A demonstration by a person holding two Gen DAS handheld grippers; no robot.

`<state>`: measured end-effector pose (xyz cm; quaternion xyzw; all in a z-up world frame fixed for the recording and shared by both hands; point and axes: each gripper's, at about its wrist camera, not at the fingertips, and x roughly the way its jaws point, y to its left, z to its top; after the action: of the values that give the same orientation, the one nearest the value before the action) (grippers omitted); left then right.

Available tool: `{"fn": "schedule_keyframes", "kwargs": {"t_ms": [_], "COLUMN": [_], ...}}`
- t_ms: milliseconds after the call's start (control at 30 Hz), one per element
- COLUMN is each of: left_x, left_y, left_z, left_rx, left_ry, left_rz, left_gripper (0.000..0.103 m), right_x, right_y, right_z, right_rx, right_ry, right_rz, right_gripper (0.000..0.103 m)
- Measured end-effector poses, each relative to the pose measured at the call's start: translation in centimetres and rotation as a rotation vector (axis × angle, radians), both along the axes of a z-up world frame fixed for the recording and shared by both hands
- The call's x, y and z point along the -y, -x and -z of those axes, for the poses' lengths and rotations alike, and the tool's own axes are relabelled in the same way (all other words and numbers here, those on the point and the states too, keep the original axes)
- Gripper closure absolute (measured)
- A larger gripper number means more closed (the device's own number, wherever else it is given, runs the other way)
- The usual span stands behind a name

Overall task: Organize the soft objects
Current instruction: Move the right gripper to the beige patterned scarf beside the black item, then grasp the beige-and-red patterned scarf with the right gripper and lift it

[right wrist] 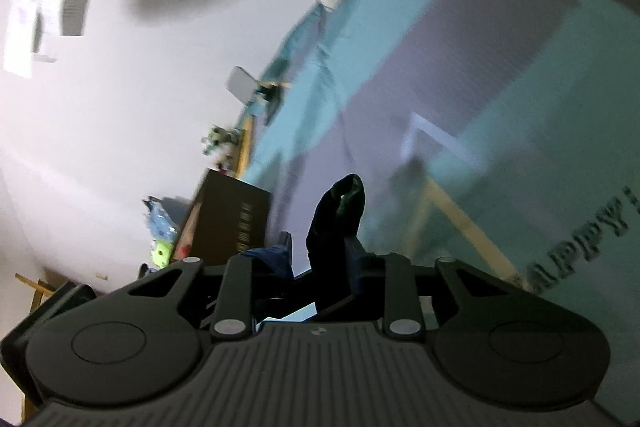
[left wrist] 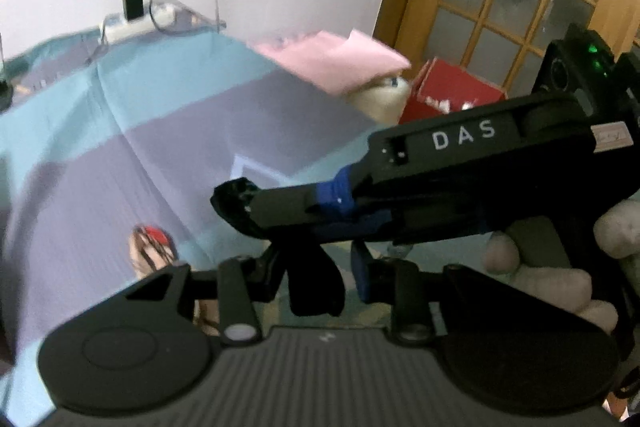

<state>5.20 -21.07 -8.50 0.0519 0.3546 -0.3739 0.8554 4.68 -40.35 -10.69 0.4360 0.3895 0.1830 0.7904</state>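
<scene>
Nearest to me, a small, limp piece of black fabric (right wrist: 338, 227) stands up between the fingers of my right gripper (right wrist: 324, 259). The jaws are drawn fully together on it, and its rounded tip pokes out just past them.

In the left wrist view, my left gripper (left wrist: 320, 279) is only narrowly parted. A dark flap hangs between its fingers, but I cannot tell whether they press on it. My right gripper crosses just beyond.

Both hover over the teal-and-lavender striped cloth (left wrist: 168, 131) covering the table. Far across it, at the right-hand edge, lies a folded pale pink cloth (left wrist: 336, 61), well apart from both tools.
</scene>
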Motion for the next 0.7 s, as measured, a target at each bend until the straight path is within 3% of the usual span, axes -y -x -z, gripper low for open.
{"fn": "schedule_keyframes", "kwargs": {"t_ms": [233, 400, 567, 700], "left_x": [-4.5, -10.3, -17.1, -21.7], "left_y": [0.7, 0.7, 0.3, -1.0], "left_z": [-4.7, -7.4, -8.9, -8.9], "left_rx": [0.140, 0.216, 0.264, 0.250], "left_ry": [0.035, 0.050, 0.043, 0.039], "left_rz": [-0.083, -0.187, -0.280, -0.323], "left_gripper": [0.076, 0.076, 0.076, 0.076], "right_x": [-3.6, -9.5, -15.9, -21.0], "right_y": [-1.9, -4.7, -7.2, -9.0], "right_z": [-4.8, -7.9, -9.5, -9.6], "right_rx": [0.142, 0.239, 0.301, 0.310], "right_ry": [-0.013, -0.008, -0.007, 0.026], "right_rz": [-0.059, -0.164, -0.258, -0.300], "right_gripper": [0.094, 0.094, 0.094, 0.094]}}
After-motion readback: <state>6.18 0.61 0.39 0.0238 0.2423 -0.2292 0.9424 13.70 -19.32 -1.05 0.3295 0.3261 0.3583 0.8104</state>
